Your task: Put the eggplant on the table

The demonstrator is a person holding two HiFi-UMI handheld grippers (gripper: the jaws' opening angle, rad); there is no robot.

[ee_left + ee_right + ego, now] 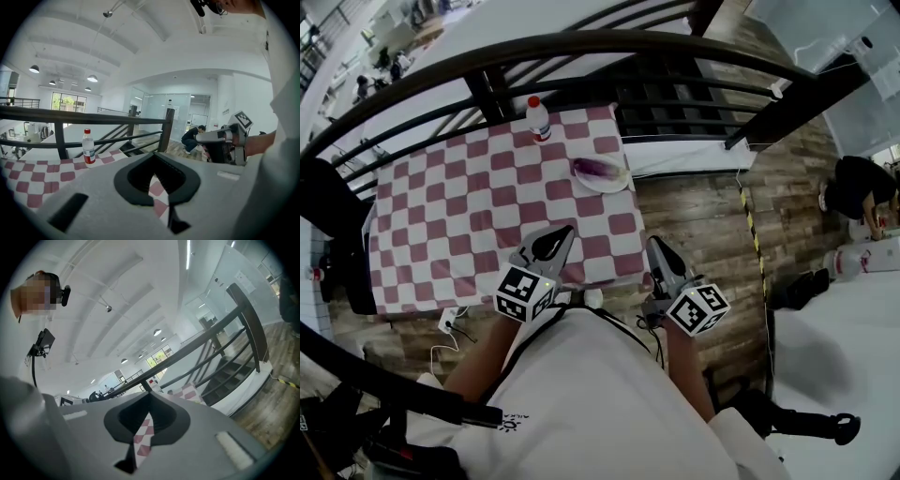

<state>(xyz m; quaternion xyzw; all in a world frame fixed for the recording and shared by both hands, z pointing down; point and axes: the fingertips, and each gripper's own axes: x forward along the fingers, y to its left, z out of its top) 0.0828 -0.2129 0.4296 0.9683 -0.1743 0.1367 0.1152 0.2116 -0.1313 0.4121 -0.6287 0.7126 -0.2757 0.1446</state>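
Observation:
A purple eggplant (598, 170) lies on a white plate (617, 182) at the far right corner of the table (441, 225), which has a pink and white checked cloth. My left gripper (568, 230) (153, 154) hovers over the table's near edge, well short of the plate. It is shut, with nothing between its fingers. My right gripper (654, 243) (149, 392) is held just off the table's near right corner. It is also shut and empty. The eggplant is hidden in both gripper views. In the left gripper view the right gripper (200, 138) shows at the right.
A clear bottle (538, 119) (88, 148) with a red cap and label stands at the table's far edge. A black railing (581, 47) runs behind the table, with stairs (675, 103) beyond it. A person (861, 192) crouches on the wooden floor at the right.

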